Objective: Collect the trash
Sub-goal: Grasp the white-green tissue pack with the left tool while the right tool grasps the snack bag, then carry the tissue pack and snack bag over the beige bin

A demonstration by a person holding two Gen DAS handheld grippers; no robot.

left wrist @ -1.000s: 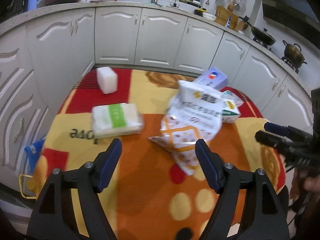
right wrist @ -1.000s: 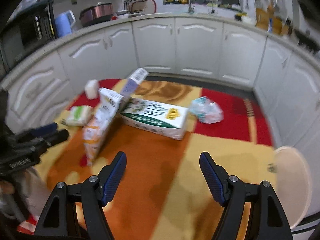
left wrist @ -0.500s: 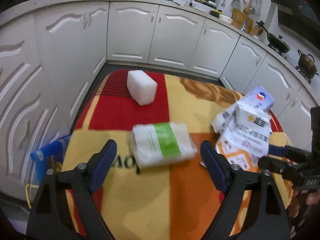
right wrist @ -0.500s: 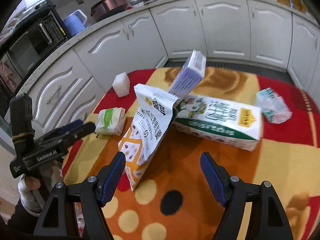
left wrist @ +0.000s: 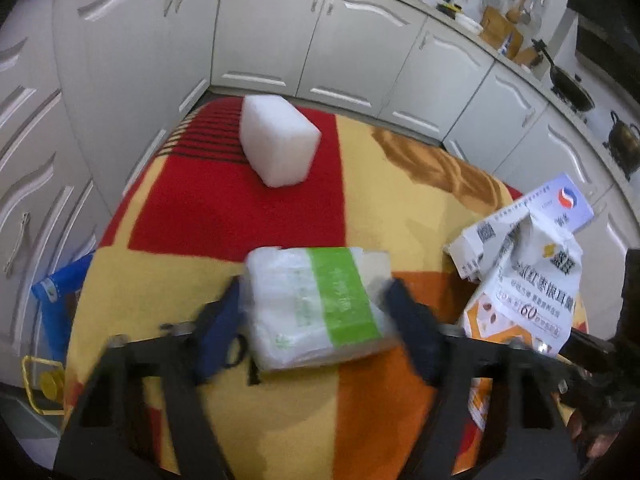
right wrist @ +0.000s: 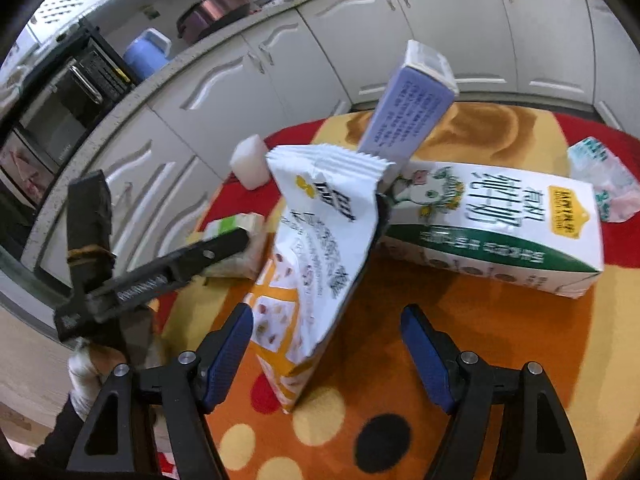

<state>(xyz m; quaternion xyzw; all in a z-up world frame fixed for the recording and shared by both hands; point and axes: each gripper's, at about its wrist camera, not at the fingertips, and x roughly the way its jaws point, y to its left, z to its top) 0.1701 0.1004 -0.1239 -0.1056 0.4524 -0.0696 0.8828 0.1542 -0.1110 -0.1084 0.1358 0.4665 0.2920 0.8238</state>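
A white tissue pack with a green band [left wrist: 316,304] lies on the colourful tablecloth [left wrist: 240,208]. My left gripper [left wrist: 320,320] is open, one finger on each side of the pack; I cannot tell whether they touch it. It also shows in the right wrist view [right wrist: 224,246]. A white and orange snack bag [right wrist: 316,248] stands upright. My right gripper [right wrist: 326,344] is open, with the bag's lower part between its fingers, apart from them. A white foam block [left wrist: 278,144] lies further back.
A long green and white carton [right wrist: 492,224] lies on its side behind the bag, with a purple box [right wrist: 408,108] leaning over it. A crumpled wrapper [right wrist: 604,180] lies at the right. White cabinets [left wrist: 280,28] surround the table. A blue bag [left wrist: 56,296] hangs at the left edge.
My left gripper has moved forward and down so its fingers now flank the tissue pack. My right gripper has moved closer to the snack bag.
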